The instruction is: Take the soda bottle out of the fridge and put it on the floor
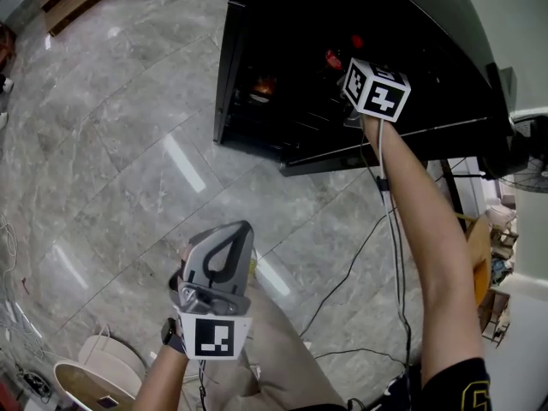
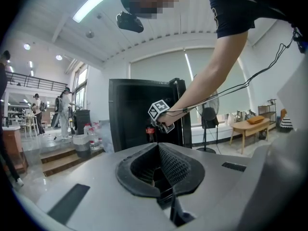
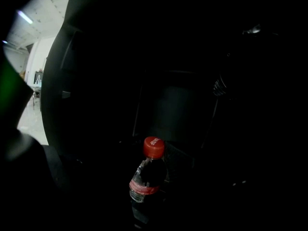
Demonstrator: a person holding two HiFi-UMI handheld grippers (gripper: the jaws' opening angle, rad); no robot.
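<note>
Soda bottle (image 3: 148, 174) sits dead centre right in front of the right claw (image 2: 158, 125). Its red cap is up and its lower half is swallowed by the dark where the jaws would be. Honestly can't tell if the claw is already pinching it or just parked around it. It's pitch black in there and no view shows the pads.

Behind the bottle, further in from the claw, it's just the back wall of the fridge (image 1: 411, 24). So the bottle is still inside, nowhere near the floor (image 1: 128, 144), which lies below and back behind the claw.

What could bite from here, my guess:
- If the grip lands up on the taper near the cap instead of the body, the bottle could slip or tip on the way out.
- Pulling back low could clip the fridge's front edge under the claw and knock the bottle loose.
- The cable (image 1: 390, 229) hanging off that arm trails back from the claw and could snag.

Way back from all that, the left claw (image 1: 240, 231) hangs over the floor with jaws pressed together, holding nothing.
</note>
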